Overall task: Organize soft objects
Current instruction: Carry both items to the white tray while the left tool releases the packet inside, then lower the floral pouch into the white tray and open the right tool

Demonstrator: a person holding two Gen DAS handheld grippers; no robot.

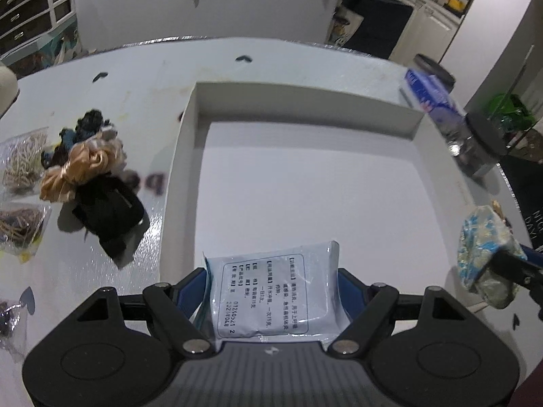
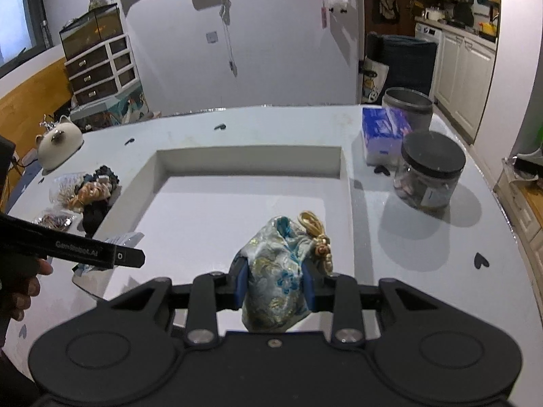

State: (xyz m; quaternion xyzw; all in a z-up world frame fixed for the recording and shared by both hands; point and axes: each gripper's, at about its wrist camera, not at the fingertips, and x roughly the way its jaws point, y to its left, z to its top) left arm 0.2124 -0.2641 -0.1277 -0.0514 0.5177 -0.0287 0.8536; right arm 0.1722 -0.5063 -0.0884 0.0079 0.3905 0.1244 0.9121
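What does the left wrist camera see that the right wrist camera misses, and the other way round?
Only the left view shows the printed text on the white packet clamped in the left gripper.

Only the right view shows the cat-shaped figure, the grey tin and a hand.

Both show the white tray, the brocade pouch in the right gripper, the scrunchie pile, the blue box and the lidded jar.

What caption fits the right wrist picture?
Right gripper clamps a blue-gold brocade pouch above a shallow white tray.
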